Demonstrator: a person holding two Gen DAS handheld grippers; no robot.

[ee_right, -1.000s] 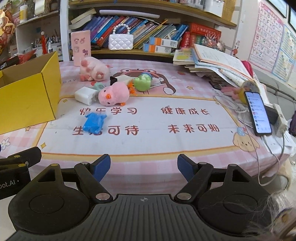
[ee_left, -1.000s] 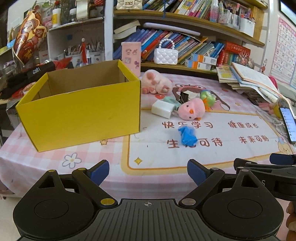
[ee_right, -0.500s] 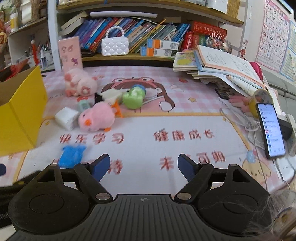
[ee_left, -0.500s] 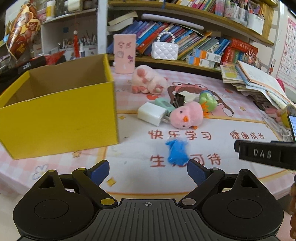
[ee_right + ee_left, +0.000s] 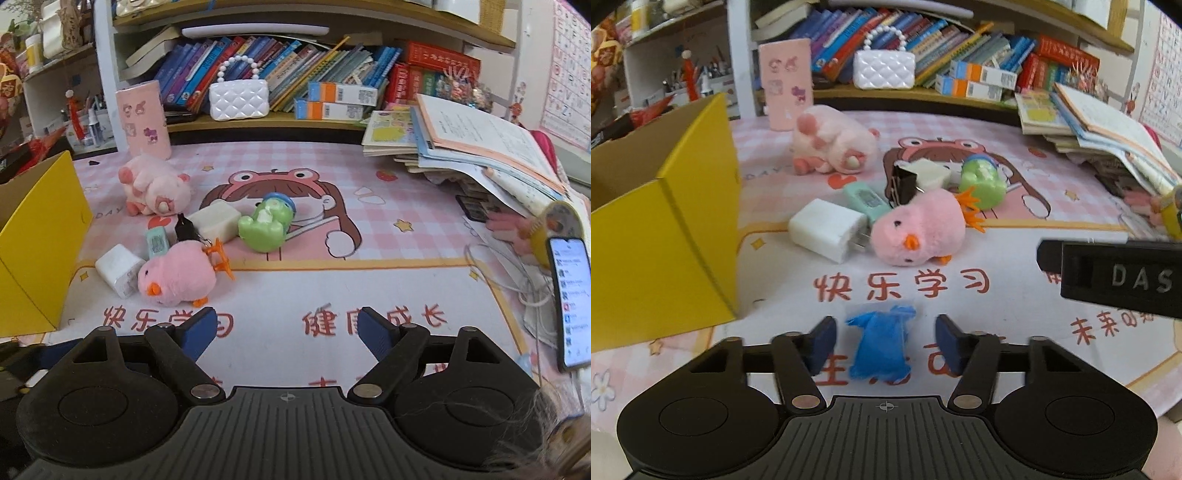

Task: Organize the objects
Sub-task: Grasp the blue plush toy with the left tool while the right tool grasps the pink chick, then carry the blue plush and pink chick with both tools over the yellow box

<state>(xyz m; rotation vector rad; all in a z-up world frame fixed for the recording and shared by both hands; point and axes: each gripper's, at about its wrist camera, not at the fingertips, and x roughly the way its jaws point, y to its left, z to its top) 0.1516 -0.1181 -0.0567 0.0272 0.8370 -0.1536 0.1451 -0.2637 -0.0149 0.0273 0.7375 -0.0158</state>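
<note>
Pink patterned table (image 5: 1015, 258) under everything. Yellow box (image 5: 665, 236) at its left, top open. Near the middle, clustered: pink pig plush (image 5: 831, 147), pink chick plush (image 5: 919, 232) touching white charger (image 5: 827, 229), green toy (image 5: 982, 181) behind. Left hand-held gripper (image 5: 884, 343) released, fingers either side of a small blue toy (image 5: 882, 343), apart from it. Right hand-held gripper (image 5: 284, 330) released too, over bare printed mat, nothing between its fingers.
</note>
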